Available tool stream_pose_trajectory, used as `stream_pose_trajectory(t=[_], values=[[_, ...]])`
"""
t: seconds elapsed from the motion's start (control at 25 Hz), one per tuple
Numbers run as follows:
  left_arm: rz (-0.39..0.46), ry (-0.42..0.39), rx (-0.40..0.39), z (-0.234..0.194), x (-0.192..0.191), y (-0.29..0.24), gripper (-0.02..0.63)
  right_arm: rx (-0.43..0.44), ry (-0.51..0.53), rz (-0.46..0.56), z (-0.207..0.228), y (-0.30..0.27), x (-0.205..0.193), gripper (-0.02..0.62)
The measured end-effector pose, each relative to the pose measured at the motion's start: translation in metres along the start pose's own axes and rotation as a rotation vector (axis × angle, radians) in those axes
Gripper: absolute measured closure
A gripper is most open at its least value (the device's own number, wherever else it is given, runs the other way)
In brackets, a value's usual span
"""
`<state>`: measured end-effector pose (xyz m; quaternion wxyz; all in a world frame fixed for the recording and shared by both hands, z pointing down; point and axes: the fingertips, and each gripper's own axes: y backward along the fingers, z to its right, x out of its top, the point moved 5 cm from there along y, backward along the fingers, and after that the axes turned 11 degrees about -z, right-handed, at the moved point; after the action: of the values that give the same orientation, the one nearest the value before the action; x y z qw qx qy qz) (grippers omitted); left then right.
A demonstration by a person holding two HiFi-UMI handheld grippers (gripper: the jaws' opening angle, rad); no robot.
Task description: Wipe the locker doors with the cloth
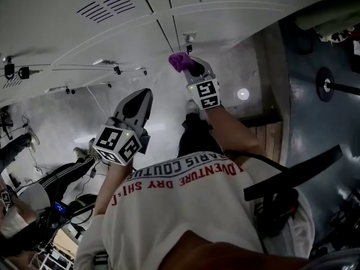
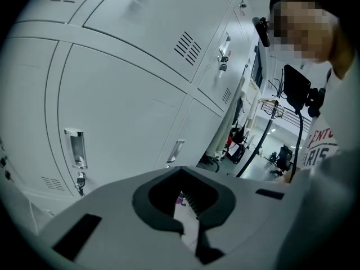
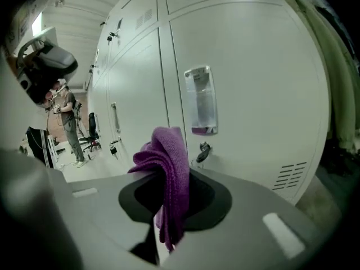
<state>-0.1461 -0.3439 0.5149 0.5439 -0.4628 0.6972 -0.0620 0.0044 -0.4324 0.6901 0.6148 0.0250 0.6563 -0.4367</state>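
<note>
Holding the purple knitted cloth pinched in the jaws of my right gripper, I have it bunched into a soft wad that stands up past the jaw tips, with a tail hanging down behind them. It sits just below the clear plastic label holder on the pale grey metal locker door, and beside the small dark key that sticks out under that holder. From my head view the wad looks very near the door, but I cannot tell whether it is touching the metal yet. My left gripper hangs to the left of the label holder and further from the door, its jaws pressed together on nothing. To wipe well, I judge I should lean the wad flat against the panel so that cloth, not jaw plastic, meets the paint. Long overlapping strokes should start beside the label holder and work outward. The key and the holder's edges could snag the knit, so I would skirt round them and dab there. The loose tail may flap against the door, and a firm pinch matters so the cloth does not slip out under pressure.
</note>
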Motion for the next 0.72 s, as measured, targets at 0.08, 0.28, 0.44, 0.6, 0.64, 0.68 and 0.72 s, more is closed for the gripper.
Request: stream_pose_trajectory(t=[0.08, 0.28, 0.44, 0.6, 0.64, 0.68, 0.72], values=[[-0.002, 0.019, 0.006, -0.005, -0.005, 0.0, 0.607, -0.001, -0.016, -0.018, -0.002, -0.014, -0.006, 0.545], [-0.004, 0.04, 0.024, -0.012, -0.016, 0.005, 0.606, -0.018, -0.04, -0.036, 0.001, -0.043, -0.008, 0.545], [-0.02, 0.052, 0.033, -0.016, -0.026, 0.007, 0.606, -0.059, -0.084, -0.056, 0.016, -0.057, -0.016, 0.545], [-0.023, 0.061, 0.035, -0.017, -0.03, 0.006, 0.607, -0.071, -0.09, -0.05, 0.022, -0.063, -0.014, 0.545], [-0.024, 0.06, 0.034, -0.016, -0.03, 0.006, 0.607, -0.07, -0.088, -0.05, 0.023, -0.063, -0.013, 0.544], [-0.025, 0.058, 0.033, -0.016, -0.03, 0.006, 0.606, -0.07, -0.085, -0.051, 0.023, -0.063, -0.013, 0.544], [-0.025, 0.058, 0.033, -0.015, -0.029, 0.006, 0.606, -0.071, -0.08, -0.052, 0.024, -0.063, -0.014, 0.543]])
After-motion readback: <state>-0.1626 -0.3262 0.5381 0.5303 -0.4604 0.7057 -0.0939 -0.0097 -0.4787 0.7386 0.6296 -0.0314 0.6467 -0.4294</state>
